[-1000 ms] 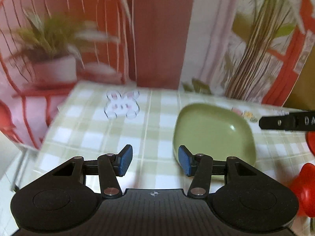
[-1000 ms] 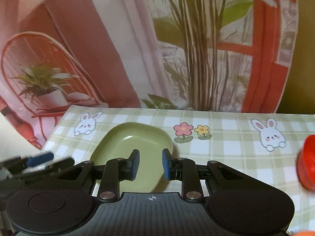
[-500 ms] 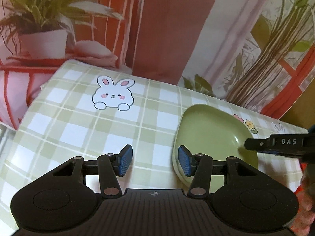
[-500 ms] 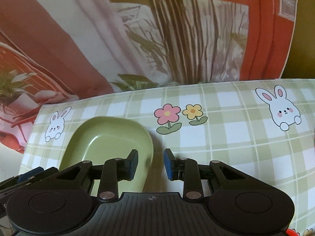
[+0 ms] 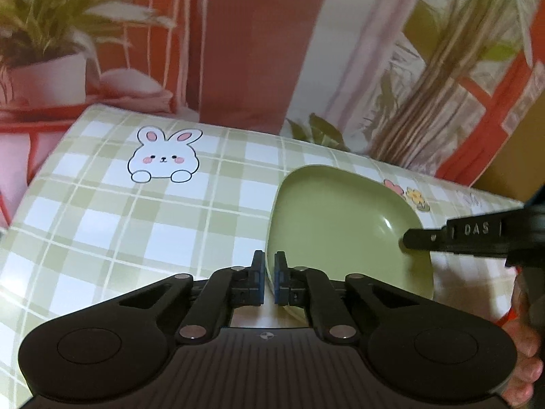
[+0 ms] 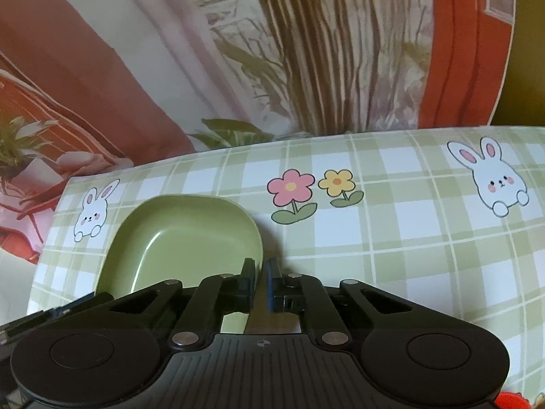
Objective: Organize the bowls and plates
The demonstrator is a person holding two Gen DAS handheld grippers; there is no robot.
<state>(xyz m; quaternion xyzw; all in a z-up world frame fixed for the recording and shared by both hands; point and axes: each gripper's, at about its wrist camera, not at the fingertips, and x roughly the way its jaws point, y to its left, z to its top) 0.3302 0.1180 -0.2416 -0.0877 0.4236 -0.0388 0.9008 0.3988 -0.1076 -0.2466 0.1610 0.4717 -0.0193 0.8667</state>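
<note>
Pinching the left rim of the green plate (image 5: 337,225) between nearly closed fingers, the left gripper (image 5: 267,279) grips it on the checked tablecloth (image 5: 136,225). The right gripper (image 6: 260,284), its fingers drawn just as close, clamps the plate's opposite rim. Its black finger, seen from the left wrist, reads "DAS".

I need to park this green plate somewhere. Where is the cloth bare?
Bare check cloth lies between the left bunny print and the green plate, and right of the flower prints. It is crowded at the plate, with both grippers on its rim.
</note>
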